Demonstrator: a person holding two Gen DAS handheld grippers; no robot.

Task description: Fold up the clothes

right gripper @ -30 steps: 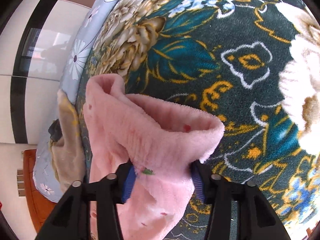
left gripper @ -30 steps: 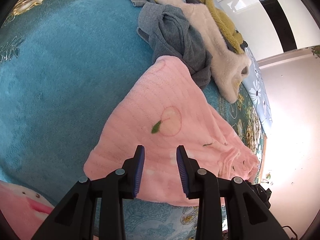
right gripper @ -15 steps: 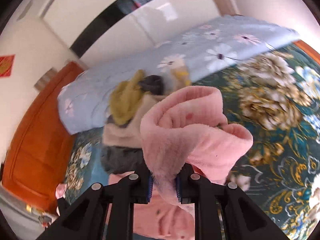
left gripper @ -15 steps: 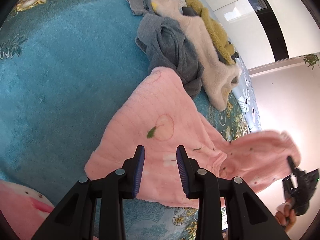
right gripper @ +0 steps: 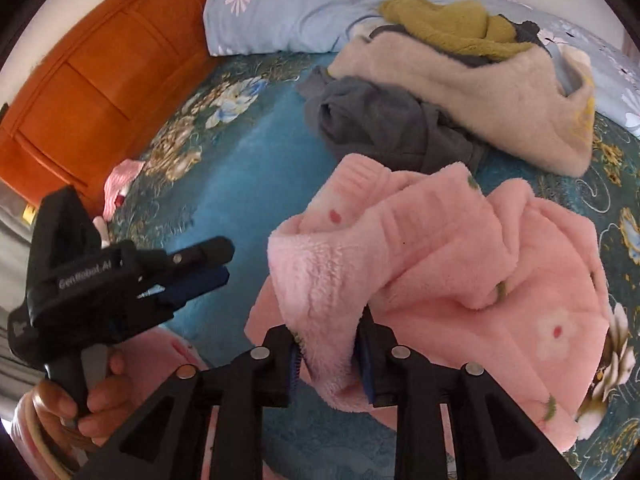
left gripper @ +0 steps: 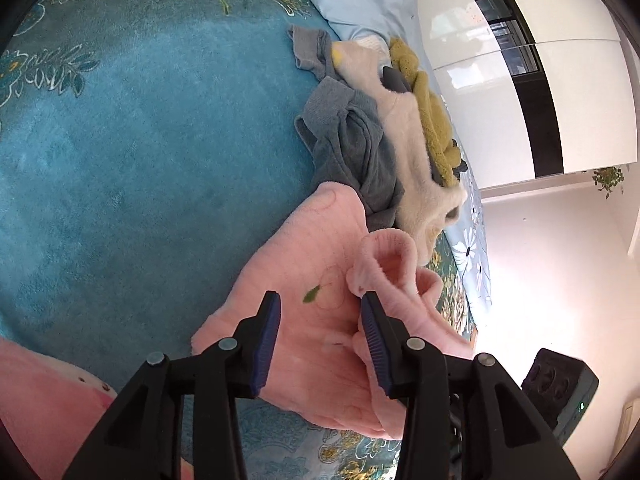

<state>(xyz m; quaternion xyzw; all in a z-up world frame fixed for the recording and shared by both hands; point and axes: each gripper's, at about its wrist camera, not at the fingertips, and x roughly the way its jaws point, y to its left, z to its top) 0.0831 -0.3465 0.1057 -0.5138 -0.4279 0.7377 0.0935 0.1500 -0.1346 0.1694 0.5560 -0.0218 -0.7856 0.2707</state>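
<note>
Right wrist view: right gripper (right gripper: 326, 354) pinching a fleecy fold of the pink garment (right gripper: 460, 264).
Left gripper (left gripper: 320, 332): fingers spread, empty, over the garment.
Location: bed (left gripper: 120, 140), near edge, beside the clothes pile (right gripper: 440, 80).
Handling: likely soft, light, limp, grippy; best taken at a hem or cuff.

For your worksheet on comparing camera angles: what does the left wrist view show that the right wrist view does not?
Only the left wrist view shows the white wardrobe with its black stripe.

Only the right wrist view shows the orange headboard, the hand holding the left gripper, and the right gripper shut on pink fleece.

Both show the pink garment, grey garment, cream fleece and teal blanket.
</note>
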